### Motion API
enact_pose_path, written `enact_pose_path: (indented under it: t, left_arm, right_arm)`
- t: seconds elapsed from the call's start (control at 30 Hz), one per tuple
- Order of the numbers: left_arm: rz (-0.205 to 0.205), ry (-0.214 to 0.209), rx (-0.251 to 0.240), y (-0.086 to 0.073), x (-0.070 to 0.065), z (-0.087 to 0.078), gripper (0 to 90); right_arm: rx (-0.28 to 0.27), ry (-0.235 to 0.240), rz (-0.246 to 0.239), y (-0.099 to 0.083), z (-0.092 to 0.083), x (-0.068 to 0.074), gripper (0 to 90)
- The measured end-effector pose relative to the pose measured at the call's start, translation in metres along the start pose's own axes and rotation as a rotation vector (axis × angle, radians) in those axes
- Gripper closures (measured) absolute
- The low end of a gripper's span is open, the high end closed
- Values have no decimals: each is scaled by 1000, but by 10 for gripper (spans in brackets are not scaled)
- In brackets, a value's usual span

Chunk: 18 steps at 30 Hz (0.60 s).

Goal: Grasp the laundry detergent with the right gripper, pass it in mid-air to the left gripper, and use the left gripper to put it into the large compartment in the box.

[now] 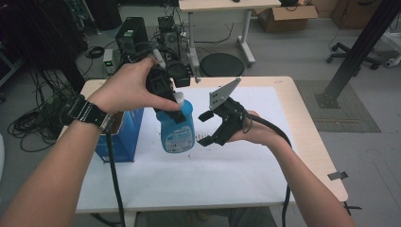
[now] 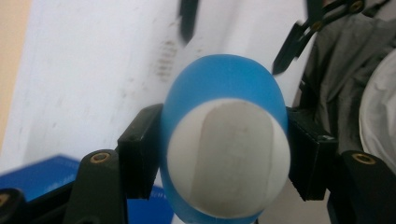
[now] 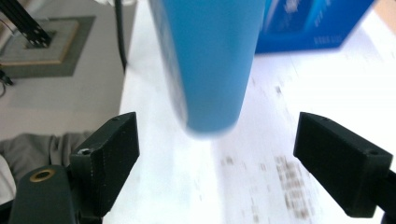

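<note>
Left hand-held gripper (image 1: 166,101) is clamped across the neck of the blue bottle (image 1: 176,127), just below the white cap (image 1: 178,97), and holds it off the bench (image 1: 283,94), long axis roughly upright. Right hand-held gripper (image 1: 206,127) sits just beside the bottle on its right, jaws apart, nothing between them, not touching.

Judgement: the coming move turns on the bottle body lying straight ahead of the right jaws; the right hand is the free one.

Left gripper view looks down on the cap (image 2: 229,156) with pads (image 2: 140,151) pressing both sides. Right gripper view shows the bottle's lower end (image 3: 212,60) hanging ahead of the open gap, and the blue box (image 3: 310,28) behind.
</note>
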<state>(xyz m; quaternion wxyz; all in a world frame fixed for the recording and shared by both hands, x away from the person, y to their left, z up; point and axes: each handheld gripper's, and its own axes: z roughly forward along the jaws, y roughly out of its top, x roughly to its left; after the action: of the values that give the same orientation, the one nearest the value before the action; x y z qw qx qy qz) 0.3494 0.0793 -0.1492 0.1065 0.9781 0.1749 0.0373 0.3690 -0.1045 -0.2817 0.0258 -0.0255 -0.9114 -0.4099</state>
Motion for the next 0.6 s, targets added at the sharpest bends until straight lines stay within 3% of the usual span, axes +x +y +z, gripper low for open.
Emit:
enact_pose_path:
  t: [0.03,0.1,0.13,0.2,0.3,0.4,0.43,0.47,0.5,0.6]
  left_arm:
    - [-20,8,3,-1,2,-2,377]
    - [-78,34,1,-3,7,-7,377]
    - [-107,47,2,-4,10,-10,377]
    - [-199,77,-12,-7,15,-17,377]
    - [-300,113,-21,-11,23,-26,377]
    - [-408,148,-20,-16,30,-34,377]
    - [-450,157,-21,-18,32,-36,377]
    - [-516,170,-18,-22,37,-41,377]
    - [-516,170,-18,-22,37,-41,378]
    - [-590,182,-9,-29,45,-47,378]
  right_arm:
    - [36,-16,13,-6,-4,-2,136]
    - [56,-28,18,-9,-6,-3,133]
    - [102,-64,24,-14,-11,-4,118]
    - [132,-77,26,-17,-12,-5,112]
    - [232,-121,20,-25,-20,-5,104]
    - [278,-141,16,-32,-26,-6,96]
    - [278,-141,16,-32,-26,-6,96]
    - [319,-150,22,-37,-31,-7,90]
    - [319,-150,22,-37,-31,-7,90]
    - [369,-168,25,-44,-35,-7,85]
